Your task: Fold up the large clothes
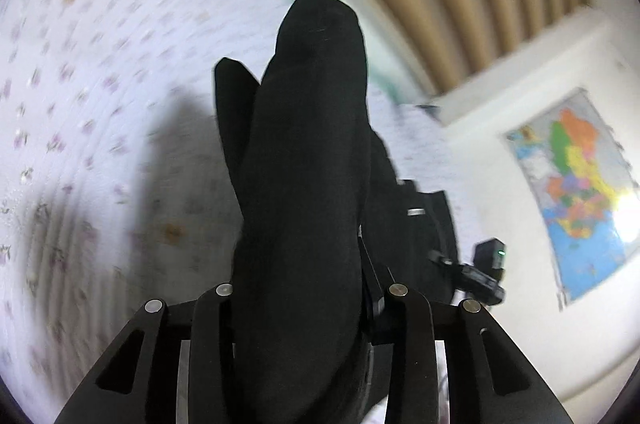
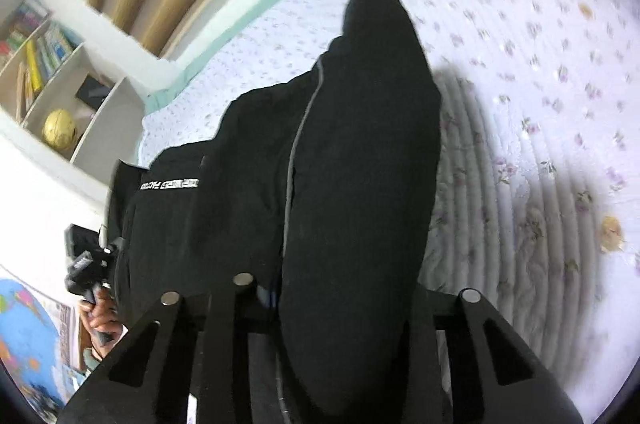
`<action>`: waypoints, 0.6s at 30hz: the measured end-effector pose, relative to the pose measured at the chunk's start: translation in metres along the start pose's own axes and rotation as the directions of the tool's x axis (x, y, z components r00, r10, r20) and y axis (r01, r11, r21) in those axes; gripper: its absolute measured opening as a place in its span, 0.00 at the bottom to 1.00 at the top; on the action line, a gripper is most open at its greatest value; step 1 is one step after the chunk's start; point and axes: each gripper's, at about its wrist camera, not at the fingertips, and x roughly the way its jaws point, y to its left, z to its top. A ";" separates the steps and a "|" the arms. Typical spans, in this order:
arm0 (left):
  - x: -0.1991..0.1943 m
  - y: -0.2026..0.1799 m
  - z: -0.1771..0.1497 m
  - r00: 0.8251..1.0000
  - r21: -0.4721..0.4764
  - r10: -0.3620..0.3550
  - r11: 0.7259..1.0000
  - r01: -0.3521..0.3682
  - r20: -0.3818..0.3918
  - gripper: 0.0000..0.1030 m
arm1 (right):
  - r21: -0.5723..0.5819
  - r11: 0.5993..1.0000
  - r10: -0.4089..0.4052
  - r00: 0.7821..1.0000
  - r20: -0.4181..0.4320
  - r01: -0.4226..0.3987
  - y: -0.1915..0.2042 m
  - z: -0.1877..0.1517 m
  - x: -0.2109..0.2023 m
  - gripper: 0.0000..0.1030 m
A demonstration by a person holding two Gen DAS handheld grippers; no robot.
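You are holding one black garment (image 1: pixel 304 159) off the floral bedspread (image 1: pixel 80 103), and it is hanging between your two grippers. The left gripper (image 1: pixel 300 304) is clamping a thick bunch of the cloth, which is filling the whole gap between its jaws. The right gripper (image 2: pixel 344 304) is doing the same with another fold of the black garment (image 2: pixel 360 163), its jaws pressed onto the fabric.

Judging by the way it is draping and bulging, the cloth is behaving as soft, limp and fairly heavy; it is likely sagging wherever you are not supporting it. A grey seam line (image 2: pixel 298 151) and a white lettered label (image 2: pixel 170 183) are showing in the right wrist view, and these are offering you landmarks. You would be wiser taking hold at edges or corners than at bunched middles, as bunches are hiding the true outline.

Count: one garment, two grippers, one bedspread, one wall map (image 1: pixel 580 191), one shelf unit (image 2: pixel 60 83).
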 end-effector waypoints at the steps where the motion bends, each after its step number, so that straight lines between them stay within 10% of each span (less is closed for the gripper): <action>1: -0.009 -0.017 -0.005 1.000 0.025 -0.021 0.999 0.021 0.008 0.36 | -0.009 1.000 0.014 1.000 0.008 -0.014 0.009 -0.003 -0.008 0.30; 8: -0.088 -0.086 -0.047 0.995 0.161 -0.087 0.984 0.078 0.047 0.36 | -0.109 0.994 0.025 0.998 0.056 -0.019 0.087 -0.049 -0.078 0.29; 18: -0.148 -0.068 -0.123 0.990 0.113 -0.141 0.984 0.138 0.012 0.36 | -0.153 0.987 -0.049 0.999 -0.006 0.048 0.074 -0.077 -0.092 0.29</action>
